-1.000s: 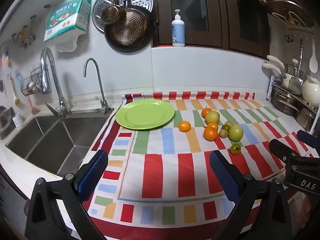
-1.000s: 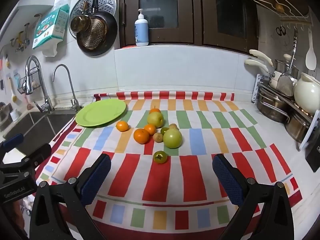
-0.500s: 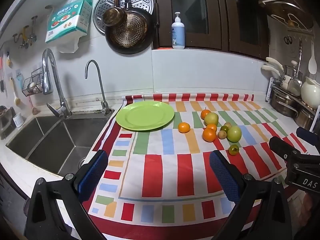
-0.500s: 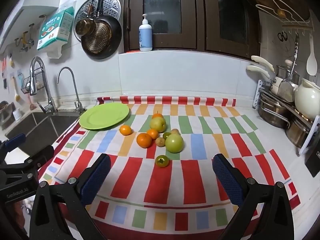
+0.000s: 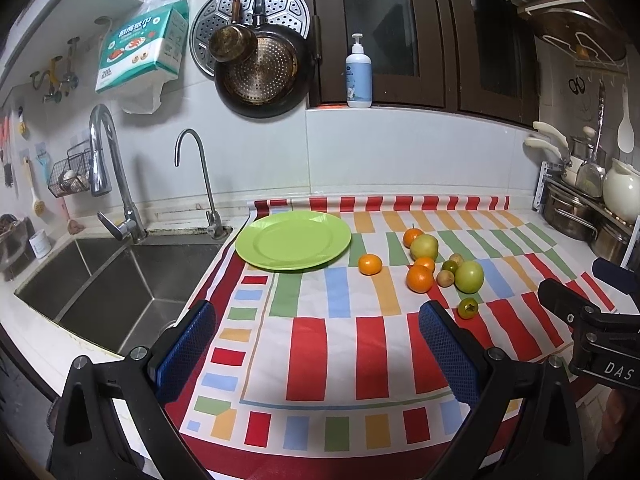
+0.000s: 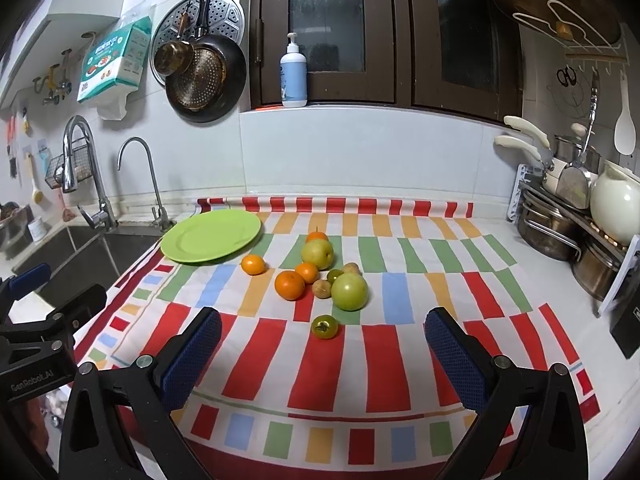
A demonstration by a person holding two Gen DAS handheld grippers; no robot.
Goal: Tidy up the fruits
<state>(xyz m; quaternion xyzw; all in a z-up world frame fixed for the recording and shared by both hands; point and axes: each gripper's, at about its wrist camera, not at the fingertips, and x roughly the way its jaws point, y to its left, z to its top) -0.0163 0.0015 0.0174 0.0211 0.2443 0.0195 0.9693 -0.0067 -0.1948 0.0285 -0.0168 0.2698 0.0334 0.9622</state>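
Striped cloth [image 6: 384,360], glossy, with red, orange, green and blue blocks on white, covers the counter beside a steel sink [image 5: 100,280]. Green plate [image 5: 293,245], round, smooth and bare, sits at the cloth's back left corner, near the sink. Fruit lies loose on the cloth to the right of the plate: one small orange [image 6: 253,264] apart and nearest the plate; a larger orange [image 6: 289,285] with dimpled skin; a yellow-green apple [image 6: 317,254] behind it; a smooth round green tomato [image 6: 349,291]; a small dark green tomato [image 6: 324,326] alone at the front. A few small brownish and green fruits are tucked between them. Left gripper [image 5: 316,356] released, jaws spread wide, blue textured pads, nothing between. Right gripper [image 6: 322,358] likewise spread and empty, above the cloth's front edge
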